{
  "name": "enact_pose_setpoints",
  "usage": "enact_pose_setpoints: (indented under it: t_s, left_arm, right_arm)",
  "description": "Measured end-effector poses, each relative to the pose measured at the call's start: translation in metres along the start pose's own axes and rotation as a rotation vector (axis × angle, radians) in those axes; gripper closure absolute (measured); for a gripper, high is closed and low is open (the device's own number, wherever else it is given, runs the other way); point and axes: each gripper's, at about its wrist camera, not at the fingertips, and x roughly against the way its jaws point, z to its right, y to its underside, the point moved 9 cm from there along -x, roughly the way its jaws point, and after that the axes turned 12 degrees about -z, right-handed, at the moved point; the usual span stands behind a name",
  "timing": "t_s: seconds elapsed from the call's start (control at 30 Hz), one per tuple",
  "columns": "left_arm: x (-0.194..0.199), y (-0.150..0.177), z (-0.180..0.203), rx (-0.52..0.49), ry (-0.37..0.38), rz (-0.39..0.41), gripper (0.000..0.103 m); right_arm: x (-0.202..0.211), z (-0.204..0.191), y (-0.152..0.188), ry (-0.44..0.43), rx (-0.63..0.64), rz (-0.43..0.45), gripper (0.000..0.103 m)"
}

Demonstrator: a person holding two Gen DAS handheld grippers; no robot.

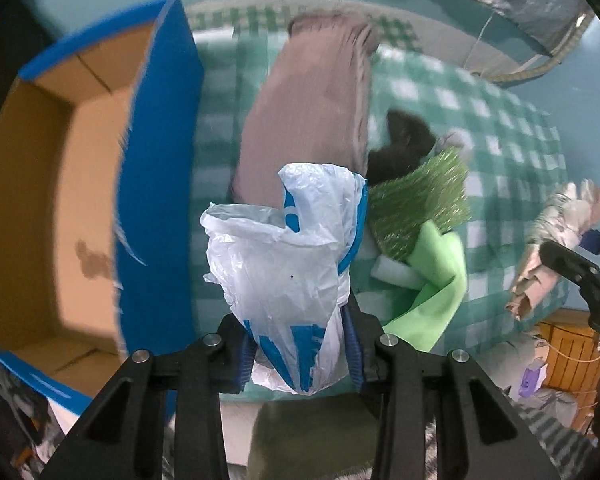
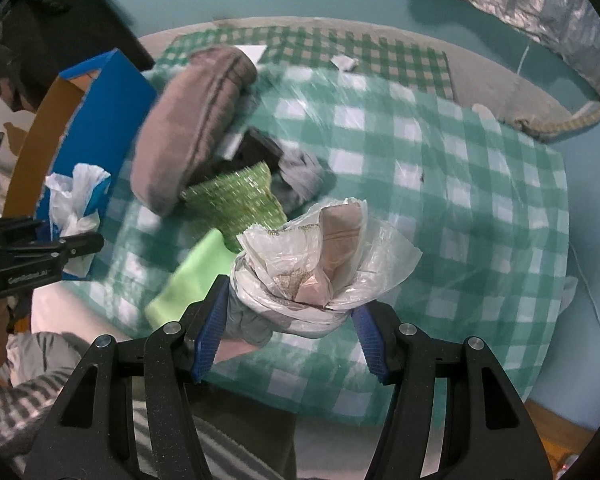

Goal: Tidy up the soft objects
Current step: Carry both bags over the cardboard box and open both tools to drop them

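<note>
Left wrist view: the left gripper (image 1: pixel 300 344) clamps a white-and-blue plastic bag (image 1: pixel 284 264) beside an open, empty blue cardboard box (image 1: pixel 156 184) at the checked tablecloth's (image 1: pixel 480 128) left edge.

Right wrist view: the right gripper (image 2: pixel 288 320) pinches a crumpled clear bag (image 2: pixel 324 264) above the cloth's near edge; its right half lies bare.

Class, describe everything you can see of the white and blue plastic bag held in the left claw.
The white and blue plastic bag is thin, crinkled, translucent film, white with bright blue printed patches and a blue edge strip. It is bunched together, its loose, ragged end standing open toward the camera's far side. The left claw is shut on its lower part, blue pads pressing both sides. It hangs clear above the green checked cloth, beside the blue cardboard box. The right wrist view also shows it.
</note>
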Motion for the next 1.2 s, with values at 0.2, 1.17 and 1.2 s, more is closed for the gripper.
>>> enact_pose_setpoints:
  t_s: [0.2,1.17,1.2]
  left_arm:
    - [0.054,-0.006,-0.006,-0.008,-0.016,0.088,0.065]
    - [0.126,-0.009,-0.106,0.201,-0.029,0.236,0.066]
    - [0.126,-0.009,-0.111,0.208,-0.03,0.238,0.066]
  right_arm:
    - [0.025,-0.024,-0.02,-0.011,0.042,0.042,0.043]
    - [0.059,-0.174,-0.105,-0.063,0.343,0.127,0.043]
    - [0.059,-0.181,-0.108,-0.063,0.357,0.13,0.043]
